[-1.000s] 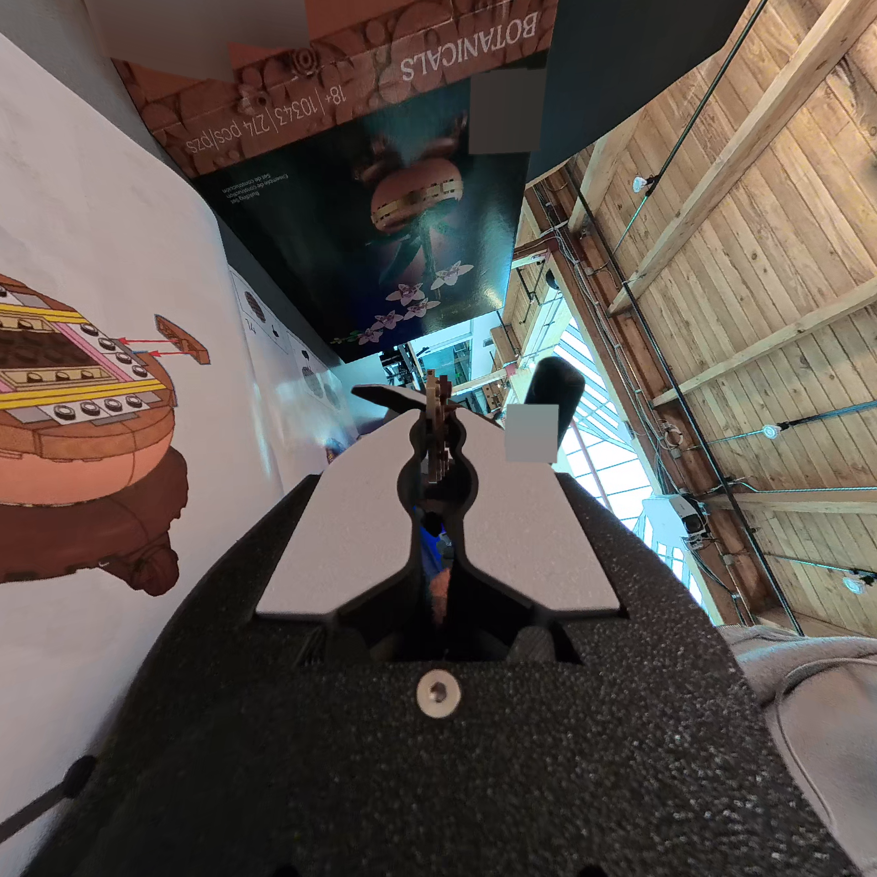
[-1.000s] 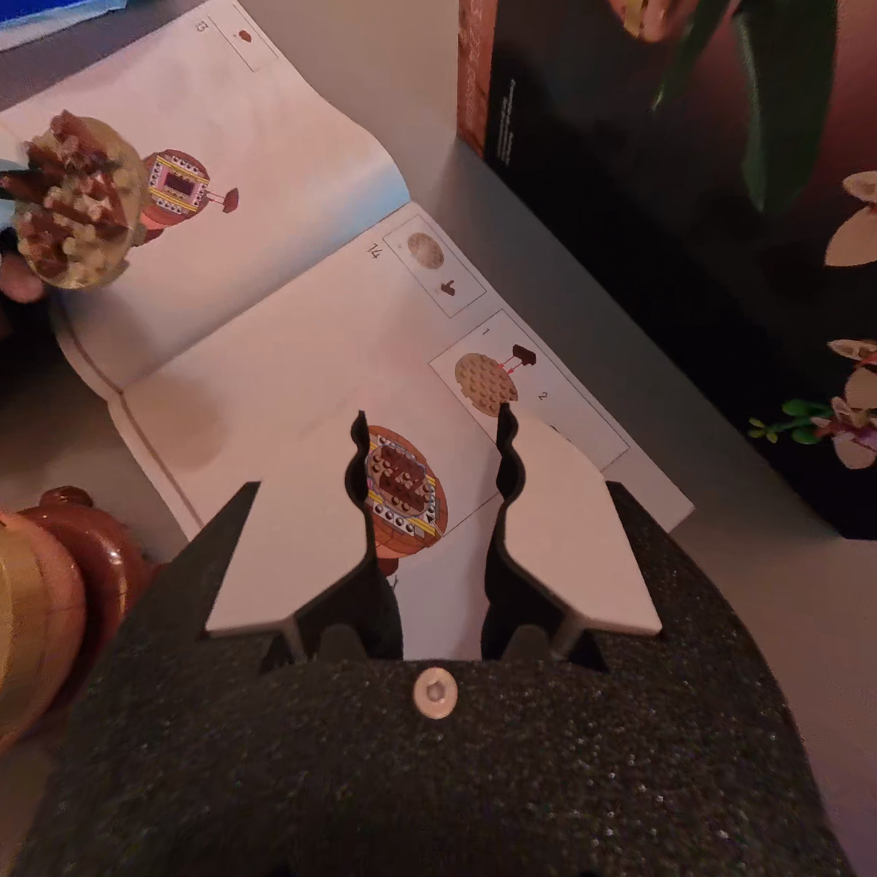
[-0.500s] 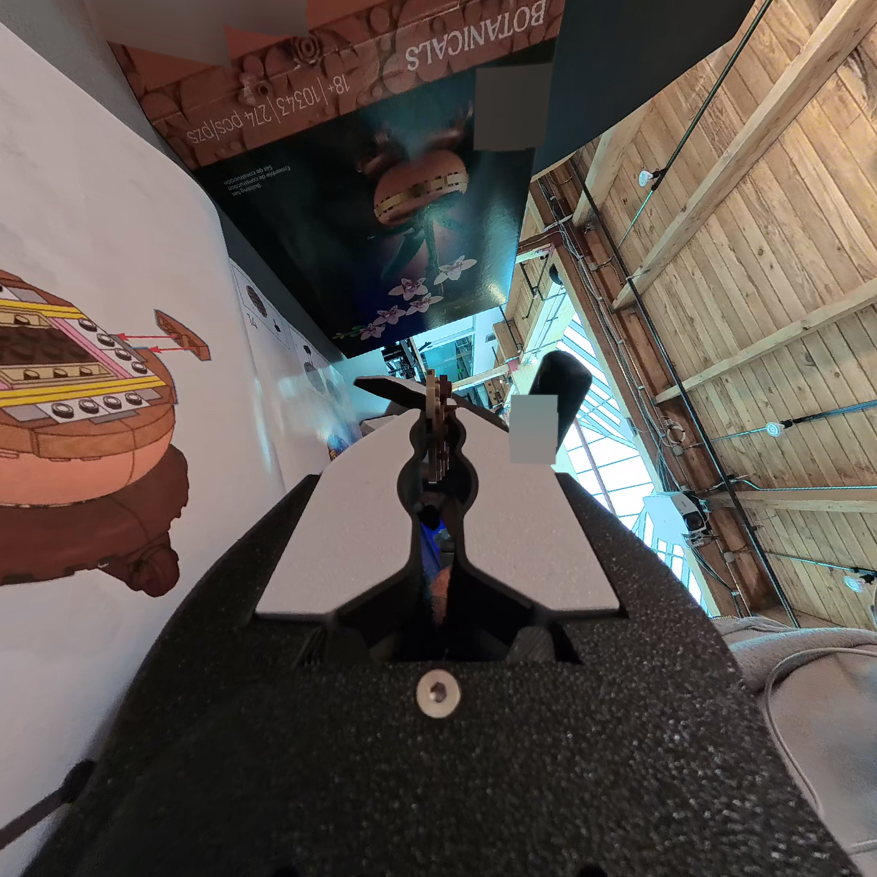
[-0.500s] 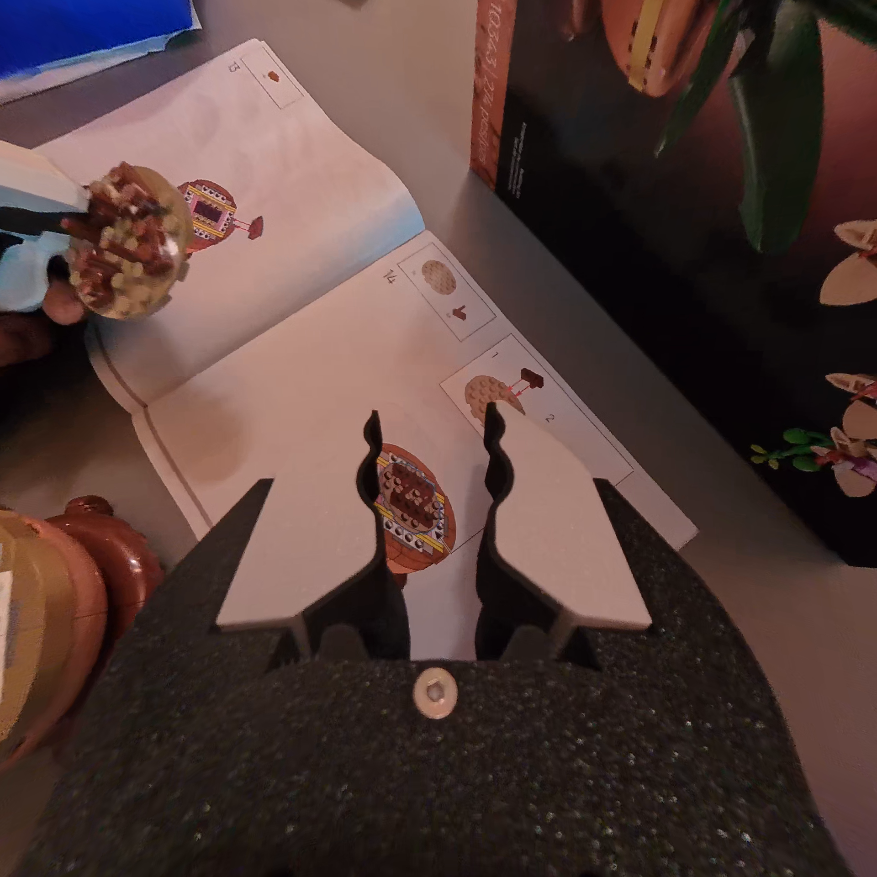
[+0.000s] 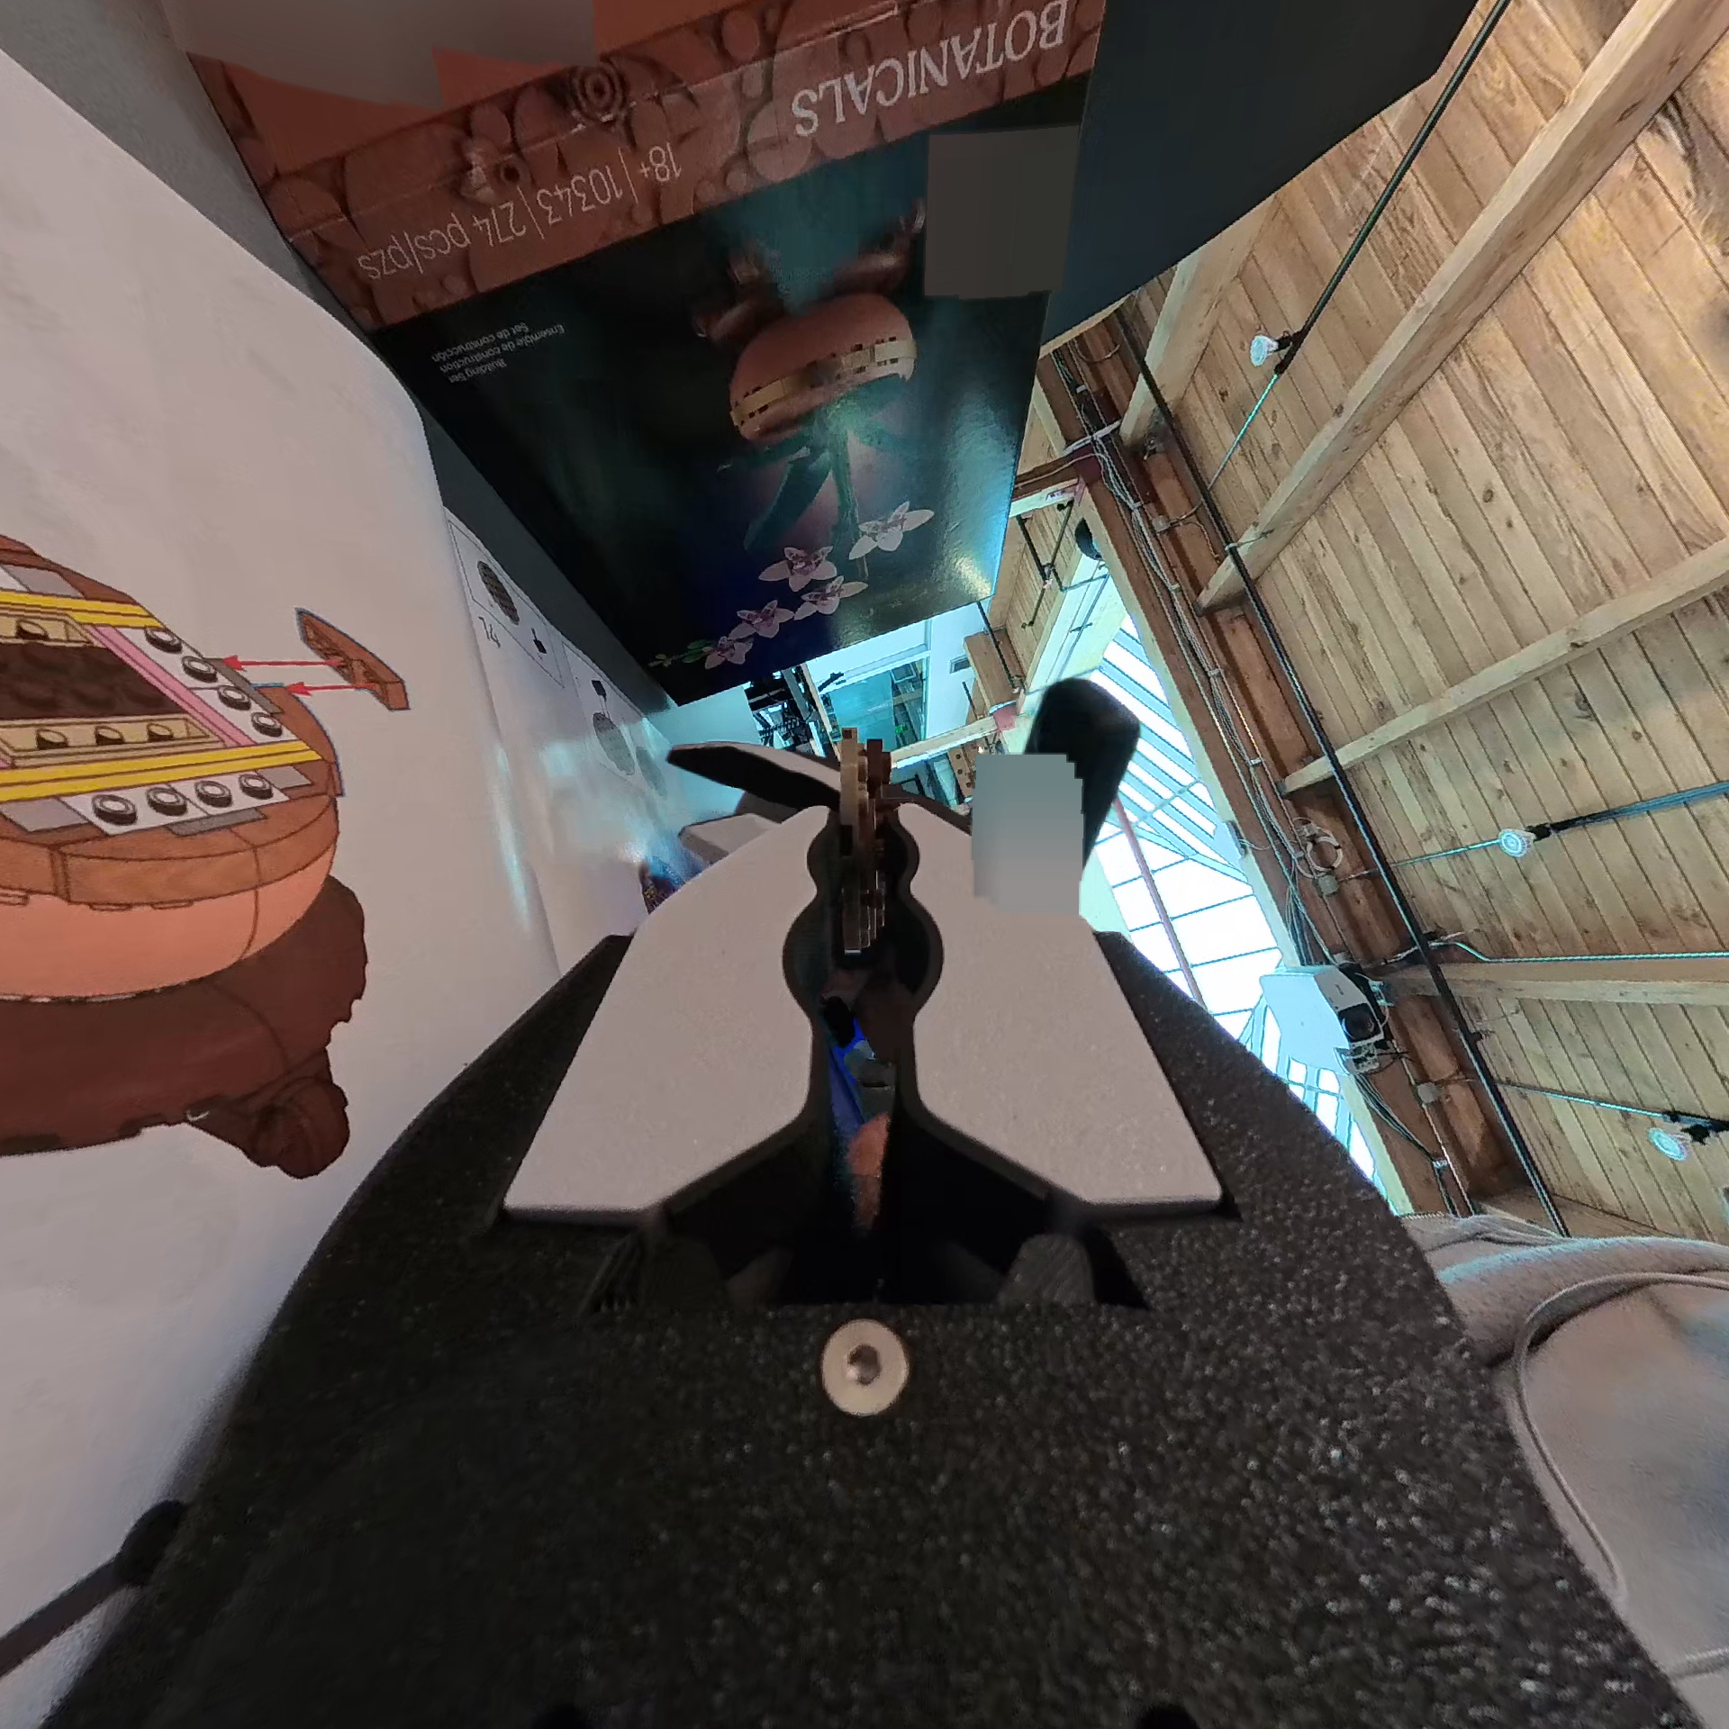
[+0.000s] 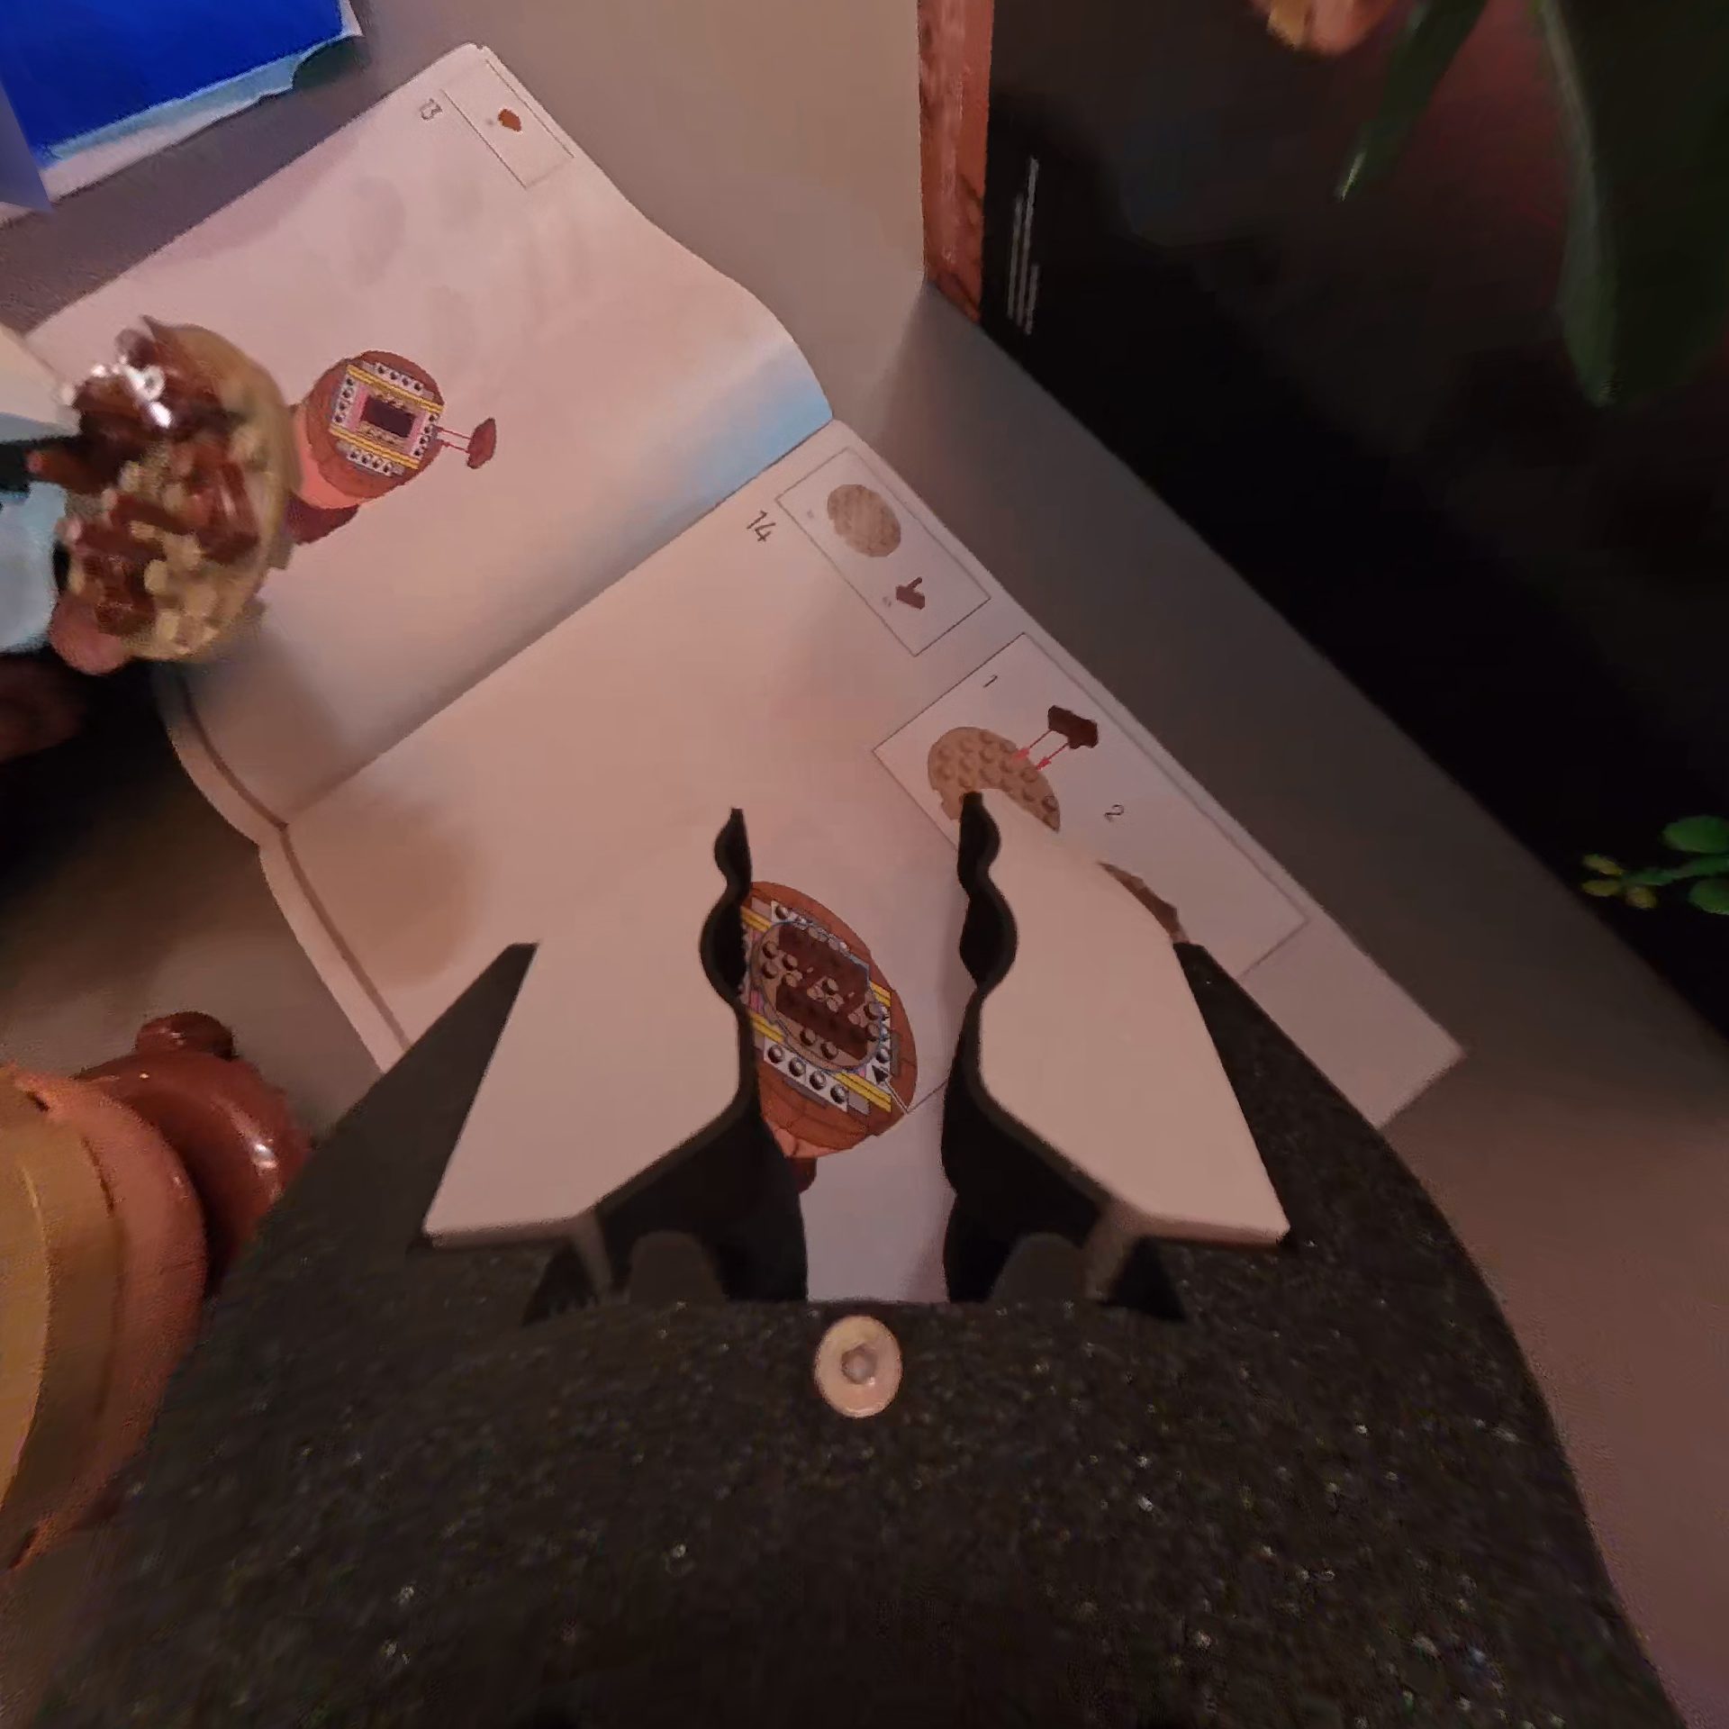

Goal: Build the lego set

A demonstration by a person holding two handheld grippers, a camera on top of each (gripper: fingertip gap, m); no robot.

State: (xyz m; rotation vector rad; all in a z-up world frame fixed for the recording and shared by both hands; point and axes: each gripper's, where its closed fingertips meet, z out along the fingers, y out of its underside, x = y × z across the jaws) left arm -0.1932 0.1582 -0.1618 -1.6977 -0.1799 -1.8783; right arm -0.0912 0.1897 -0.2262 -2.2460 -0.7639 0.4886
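Change slight: still clamps round studded plate [image 6: 168, 505] edge-on in left gripper [image 5: 865, 833], aloft over instruction booklet [image 6: 561, 748]; holds right gripper [image 6: 851, 823] apart, empty, above step picture; probably checks plate's seat on pot [image 6: 112, 1216]

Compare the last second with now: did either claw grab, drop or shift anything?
Nothing was grabbed or dropped. The left claw stays shut on the round tan plate with brown pieces, which has drifted a little lower in the right wrist view. The right claw remains open and empty over the open booklet, its view shifting slightly. The brown pot and the box stay put.
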